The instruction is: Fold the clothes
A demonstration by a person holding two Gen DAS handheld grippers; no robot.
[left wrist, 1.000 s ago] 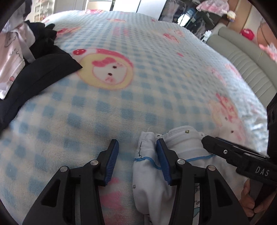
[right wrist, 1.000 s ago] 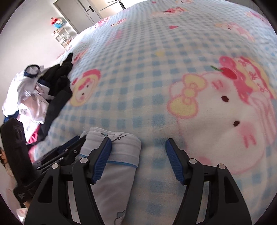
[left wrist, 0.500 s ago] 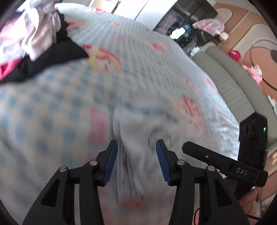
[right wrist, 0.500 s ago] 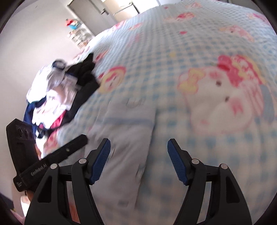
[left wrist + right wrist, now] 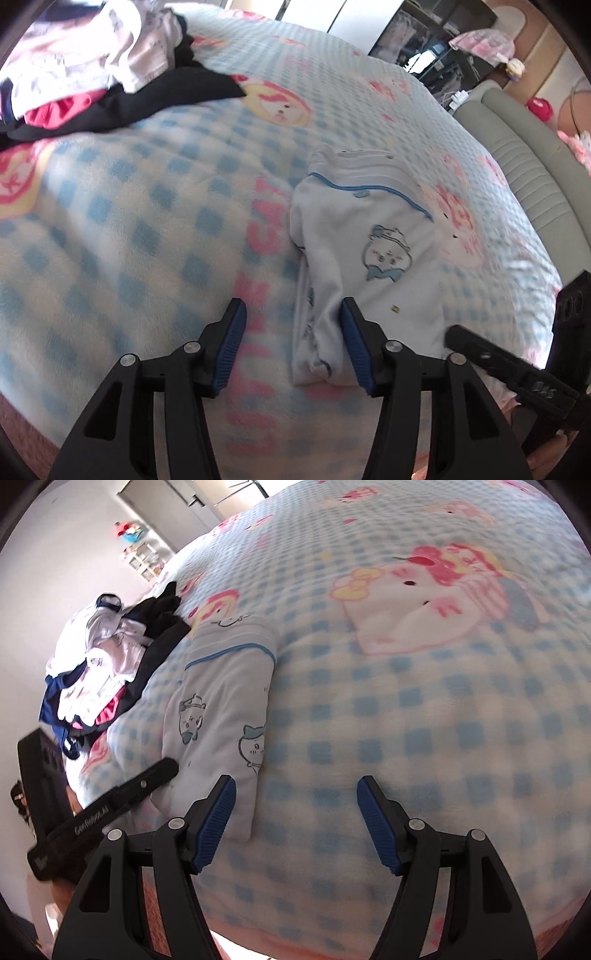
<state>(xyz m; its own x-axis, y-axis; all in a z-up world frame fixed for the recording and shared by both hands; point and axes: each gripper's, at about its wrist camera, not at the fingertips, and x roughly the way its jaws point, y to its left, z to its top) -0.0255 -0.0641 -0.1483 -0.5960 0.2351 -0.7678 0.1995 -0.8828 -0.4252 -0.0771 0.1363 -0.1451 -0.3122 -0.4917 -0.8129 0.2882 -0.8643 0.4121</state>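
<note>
The white garment point(image 5: 369, 236) lies folded into a narrow bundle on the bed point(image 5: 147, 221), just ahead of both claws. The left claw point(image 5: 291, 347) and the right claw point(image 5: 295, 823) are released, grasping nothing. A heap of clothes point(image 5: 99, 664), far ahead to the left, looks unfolded.

Bed covered by a fleece blanket point(image 5: 155, 206), blue-and-white check with pink and yellow cartoon prints. Folded pale garment point(image 5: 373, 236) with blue piping and small cartoon figures lies flat on it, centre-right in the left wrist view. At 11 o'clock of that view, well apart from the garment, a heap of unfolded clothes point(image 5: 92, 70): white, pink and black pieces. Same heap point(image 5: 99, 664) sits at 9 o'clock in the right wrist view.
</note>
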